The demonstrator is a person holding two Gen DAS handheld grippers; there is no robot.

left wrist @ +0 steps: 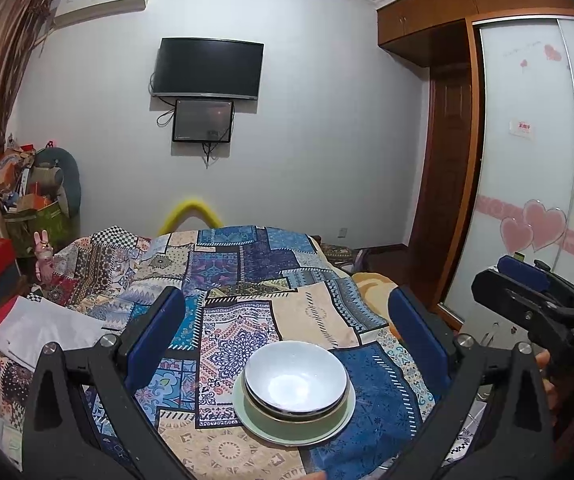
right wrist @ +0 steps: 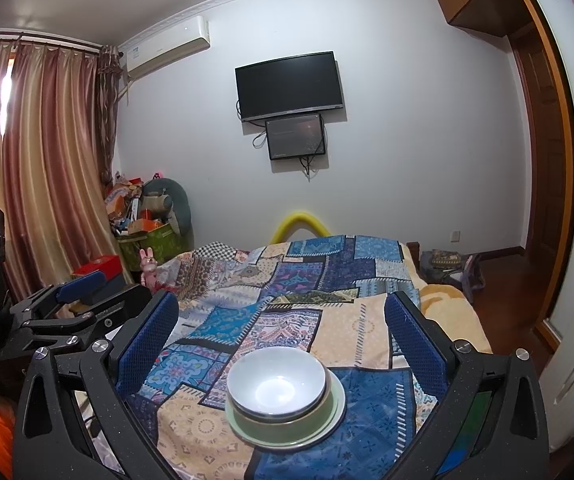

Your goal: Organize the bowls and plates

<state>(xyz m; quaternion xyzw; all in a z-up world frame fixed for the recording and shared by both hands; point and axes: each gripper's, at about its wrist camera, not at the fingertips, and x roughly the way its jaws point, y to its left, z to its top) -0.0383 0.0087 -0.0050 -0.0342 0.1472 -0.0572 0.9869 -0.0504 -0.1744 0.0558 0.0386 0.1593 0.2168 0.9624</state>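
A stack of dishes sits on the patchwork cloth: a white bowl (left wrist: 296, 380) (right wrist: 275, 380) nested in a green bowl (right wrist: 287, 416), on a pale green plate (left wrist: 263, 420) (right wrist: 335, 408). My left gripper (left wrist: 287, 332) is open, its blue pads wide apart, held above and behind the stack with nothing between them. My right gripper (right wrist: 281, 332) is open too, also raised over the stack and empty. In the left wrist view the right gripper (left wrist: 527, 284) shows at the right edge; in the right wrist view the left gripper (right wrist: 75, 296) shows at the left.
The patchwork cloth (left wrist: 247, 280) (right wrist: 347, 320) covers a bed-like surface. Boxes and bags (left wrist: 31, 200) pile up at the far left by the curtains (right wrist: 47, 160). A TV (left wrist: 209, 68) hangs on the far wall. A wardrobe (left wrist: 527, 160) stands at the right.
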